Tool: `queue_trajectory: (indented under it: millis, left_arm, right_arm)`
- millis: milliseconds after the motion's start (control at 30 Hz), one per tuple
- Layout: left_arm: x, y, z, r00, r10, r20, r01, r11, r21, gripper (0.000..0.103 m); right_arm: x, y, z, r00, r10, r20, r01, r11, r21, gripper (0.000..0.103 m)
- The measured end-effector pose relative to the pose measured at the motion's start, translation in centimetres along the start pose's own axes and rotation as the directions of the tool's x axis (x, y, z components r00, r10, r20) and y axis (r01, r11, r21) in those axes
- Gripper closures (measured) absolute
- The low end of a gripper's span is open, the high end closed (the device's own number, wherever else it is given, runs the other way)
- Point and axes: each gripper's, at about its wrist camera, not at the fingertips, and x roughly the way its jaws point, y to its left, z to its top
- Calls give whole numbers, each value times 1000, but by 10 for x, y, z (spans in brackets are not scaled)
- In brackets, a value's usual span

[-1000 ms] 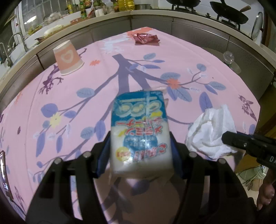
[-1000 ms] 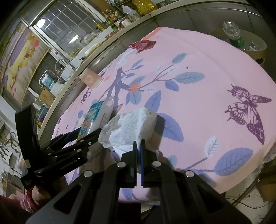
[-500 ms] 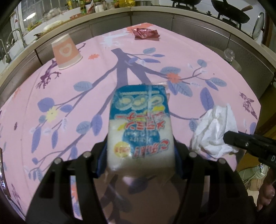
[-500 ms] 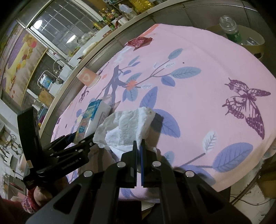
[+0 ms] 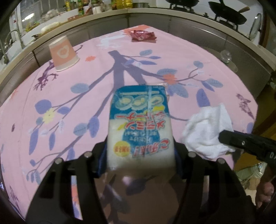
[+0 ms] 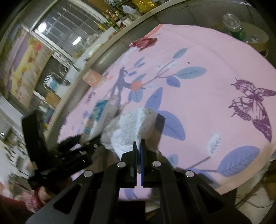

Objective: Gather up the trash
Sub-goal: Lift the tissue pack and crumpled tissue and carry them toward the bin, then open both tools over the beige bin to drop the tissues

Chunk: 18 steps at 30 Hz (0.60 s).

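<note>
Trash: one packet (image 5: 140,124) between left fingers (image 5: 101,160), one tissue (image 6: 131,131) pinched in right fingers (image 6: 144,151).

A home kitchen is shown. A long counter (image 5: 107,22) is seen curving behind the surface, crowded with bottles (image 5: 81,6) of oil and sauce. A wok (image 5: 227,12) is set on a stove at the far right, and a tap (image 5: 12,34) stands over a sink at the left. The surface is covered by a pink flowered cloth (image 5: 86,72), and a barred window (image 6: 69,34) is lit beyond.
</note>
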Motion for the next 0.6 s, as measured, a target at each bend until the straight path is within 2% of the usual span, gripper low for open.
queue_trajectory:
  millis: [200, 333, 367, 467, 533, 600]
  left_arm:
    - [-10, -18, 47, 994, -88, 59, 87, 996, 25, 45]
    - [1, -47, 108, 983, -167, 76, 163, 985, 51, 45]
    - [3, -54, 121, 979, -185, 83, 180, 982, 62, 45]
    - [15, -87, 170, 963, -243, 117, 229, 965, 126, 44]
    - [29, -106, 198, 955, -272, 121, 251, 954, 162, 44]
    - [53, -131, 228, 946, -311, 96, 288, 937, 197, 44]
  right_arm:
    - [-25, -27, 35, 993, 60, 99, -67, 995, 73, 103]
    - [-58, -52, 76, 976, 55, 213, -78, 992, 103, 103]
    - [-68, -57, 86, 968, 47, 248, -74, 992, 103, 103]
    - [-108, -81, 121, 925, -13, 379, -36, 992, 122, 103]
    - [-128, -103, 142, 889, -98, 447, 33, 988, 150, 103]
    - [-135, -129, 159, 863, -187, 469, 102, 974, 201, 103]
